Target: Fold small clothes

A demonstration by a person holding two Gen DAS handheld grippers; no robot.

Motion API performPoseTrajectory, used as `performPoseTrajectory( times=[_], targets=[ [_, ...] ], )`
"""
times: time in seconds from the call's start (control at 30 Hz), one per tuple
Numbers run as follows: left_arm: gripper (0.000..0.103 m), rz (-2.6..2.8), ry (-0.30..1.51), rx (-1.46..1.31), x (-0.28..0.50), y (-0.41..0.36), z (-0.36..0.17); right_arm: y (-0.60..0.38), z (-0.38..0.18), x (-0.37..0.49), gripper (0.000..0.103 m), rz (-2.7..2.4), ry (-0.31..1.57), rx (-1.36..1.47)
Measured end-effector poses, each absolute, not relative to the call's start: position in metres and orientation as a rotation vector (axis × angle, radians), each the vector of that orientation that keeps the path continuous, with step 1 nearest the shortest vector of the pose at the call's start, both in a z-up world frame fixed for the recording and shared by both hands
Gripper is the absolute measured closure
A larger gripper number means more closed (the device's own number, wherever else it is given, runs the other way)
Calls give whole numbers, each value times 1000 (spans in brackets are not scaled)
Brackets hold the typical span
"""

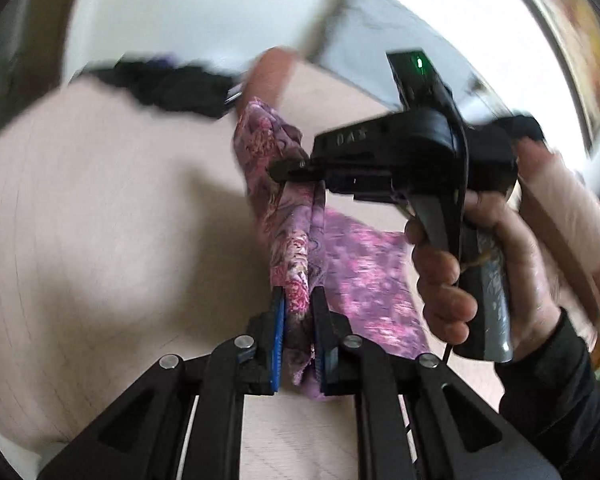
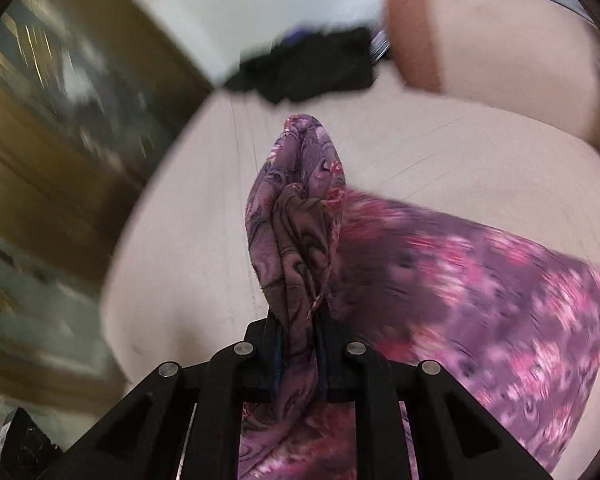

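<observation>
A purple and pink floral garment [image 1: 364,280] hangs above the pale wooden table [image 1: 100,220], held by both grippers. My left gripper [image 1: 298,296] is shut on a bunched edge of it between blue-padded fingers. My right gripper [image 1: 288,170] comes in from the right in the left wrist view and is shut on the same edge further along. In the right wrist view my right gripper [image 2: 298,320] is shut on a bunched fold of the garment [image 2: 480,280], which spreads out to the right over the table [image 2: 204,240].
A dark pile of clothes [image 1: 168,84] lies at the far edge of the table; it also shows in the right wrist view [image 2: 312,68]. A pale rounded object [image 2: 500,40] sits at the far right. The table edge drops off to the left [image 2: 140,208].
</observation>
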State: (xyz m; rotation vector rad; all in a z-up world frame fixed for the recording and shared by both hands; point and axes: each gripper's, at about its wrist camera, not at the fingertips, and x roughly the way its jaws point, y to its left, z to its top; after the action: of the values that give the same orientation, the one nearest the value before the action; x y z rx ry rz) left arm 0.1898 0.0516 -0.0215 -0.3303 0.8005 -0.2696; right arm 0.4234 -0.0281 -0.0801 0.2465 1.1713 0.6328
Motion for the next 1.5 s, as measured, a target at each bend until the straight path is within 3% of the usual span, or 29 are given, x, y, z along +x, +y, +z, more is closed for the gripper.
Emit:
performPoseTrajectory(
  times=[0.13,0.33,0.6,0.73,0.8,0.87,0.93,1.0,1.1,1.17,1.4,1.5],
  targets=[
    [91,-383,787,-123,193,-29,2,-120,-68,402,89,635,1063,455],
    [91,-527,901,61,231,-136,-21,-234,-95,397,88,611,976,674],
    [90,-517,1083,154,270,-213,-106,-322,-201,400,84,541,1007,902],
    [83,-556,1130,105,282,-228,-136,-315,-218,407,82,425,1108,723],
    [78,-575,1130,70,284,-232,-131,-312,-224,412,69,380,1126,711],
    [72,-603,1112,41,291,-229,-116,-319,-228,413,64,352,1134,717],
    [50,-591,1071,20,301,-213,-99,-335,-230,416,59,334,1123,753],
    [43,-517,1017,23,311,-199,-92,-348,-228,414,52,289,1104,757],
    [44,-391,1095,2,334,-187,-112,-364,-219,409,48,210,1073,807],
    [50,-419,1153,-5,327,-194,-128,-372,-214,407,48,225,1054,830],
    [50,-691,1224,-52,296,-245,-147,-357,-194,408,48,226,1060,642],
    [50,-790,1272,-260,304,-225,-147,-375,-191,397,47,214,1047,661]
  ],
)
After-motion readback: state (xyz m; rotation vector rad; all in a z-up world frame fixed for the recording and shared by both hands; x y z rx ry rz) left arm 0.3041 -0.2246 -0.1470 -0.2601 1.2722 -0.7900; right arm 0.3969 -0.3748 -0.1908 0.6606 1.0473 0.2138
